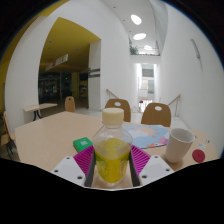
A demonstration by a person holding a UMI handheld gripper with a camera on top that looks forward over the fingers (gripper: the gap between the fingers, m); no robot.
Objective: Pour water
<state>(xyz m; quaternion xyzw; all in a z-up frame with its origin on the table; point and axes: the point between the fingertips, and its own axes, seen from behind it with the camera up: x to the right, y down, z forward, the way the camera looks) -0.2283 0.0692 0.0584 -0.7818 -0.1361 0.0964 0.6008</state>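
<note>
Sitting under everything is the big wooden counter (50, 135), stretching away toward the chairs (157, 113) at about one o'clock in a bright white room. On the counter a colored paper sheet (150, 135) is lying just beyond the claw, at about two o'clock from it. A white cup (179, 144) is standing on the counter at three o'clock from the claw, near but not touching. A small red thing (198, 155) is lying just past the cup, and a small green block (82, 145) is sitting at ten o'clock, right beside the left finger.

The bottle (111, 147) is standing upright at twelve o'clock, right between the two fingers of the claw (112, 166). The pink pads (84, 160) are pressing on its sides, so the claw is looking narrow and is holding the bottle. The bottle is clear plastic with a white cap on top and yellowish liquid inside, filling about the lower half.

The bottle is probably feeling a bit heavy because of the liquid, and the liquid is likely sloshing when it tips. The plastic is thin and smooth, so it may be bending if squeezed hard and slipping if held too softly. Holding it around the middle of the body, where the pads are now, seems like the best spot. The cap seems on, so pouring toward the cup is probably not ready yet.
</note>
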